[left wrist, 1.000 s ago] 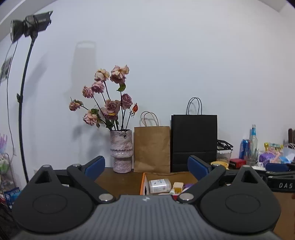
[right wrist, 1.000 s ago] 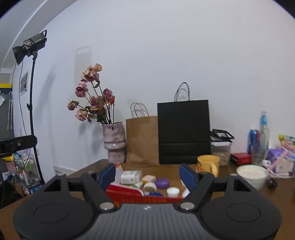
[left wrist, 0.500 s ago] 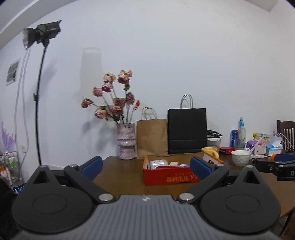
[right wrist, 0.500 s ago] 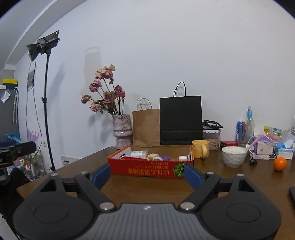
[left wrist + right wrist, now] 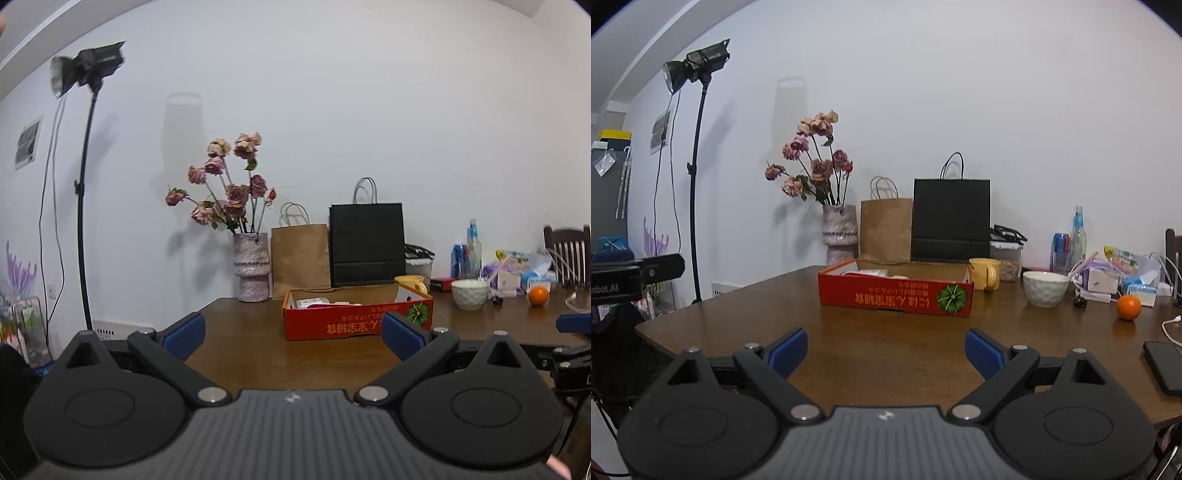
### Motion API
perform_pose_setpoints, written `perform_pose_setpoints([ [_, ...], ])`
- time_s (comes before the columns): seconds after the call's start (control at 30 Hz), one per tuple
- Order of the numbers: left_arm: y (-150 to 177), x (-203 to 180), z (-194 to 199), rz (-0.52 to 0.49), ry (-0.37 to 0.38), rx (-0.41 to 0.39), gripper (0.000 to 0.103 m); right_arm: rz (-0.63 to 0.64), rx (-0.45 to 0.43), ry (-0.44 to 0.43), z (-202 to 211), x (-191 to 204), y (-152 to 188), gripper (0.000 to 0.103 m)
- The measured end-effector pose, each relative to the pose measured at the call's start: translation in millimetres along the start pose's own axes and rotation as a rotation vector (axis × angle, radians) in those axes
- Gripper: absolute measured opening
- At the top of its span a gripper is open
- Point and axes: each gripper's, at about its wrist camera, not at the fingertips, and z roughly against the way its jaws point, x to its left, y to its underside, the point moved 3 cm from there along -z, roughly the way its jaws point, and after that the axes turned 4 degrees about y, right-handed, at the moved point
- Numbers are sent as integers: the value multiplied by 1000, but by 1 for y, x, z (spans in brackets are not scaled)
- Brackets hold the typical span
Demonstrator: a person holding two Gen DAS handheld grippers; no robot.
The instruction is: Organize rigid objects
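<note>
Red box (image 5: 895,293) on table (image 5: 879,347), small packages inside, white bowl (image 5: 1044,288) beside.

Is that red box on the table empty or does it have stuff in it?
Not empty: pale items show above the rim of the open-topped red box.

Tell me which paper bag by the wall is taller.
The black bag; its top and handles rise above the brown bag standing to its left, beside the vase.
</note>
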Motion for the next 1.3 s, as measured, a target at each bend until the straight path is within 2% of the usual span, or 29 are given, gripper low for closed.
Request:
perform_pose_setpoints([
  [0.13, -4, -4, 7, 2, 14, -5, 103, -6, -24, -16, 8, 3, -2, 92],
  [0.2, -5, -7, 9, 11, 14, 29, 103, 9, -34, -17, 15, 6, -5, 92],
  [0.4, -5, -13, 28, 98, 49, 55, 103, 16, -73, -27, 34, 12, -9, 93],
  [0.5, -4, -17, 28, 83, 71, 68, 103, 17, -75, -31, 37, 15, -9, 93],
  [1.3, -4, -21, 30, 68, 67, 63, 103, -18, -51, -8, 35, 15, -5, 94],
])
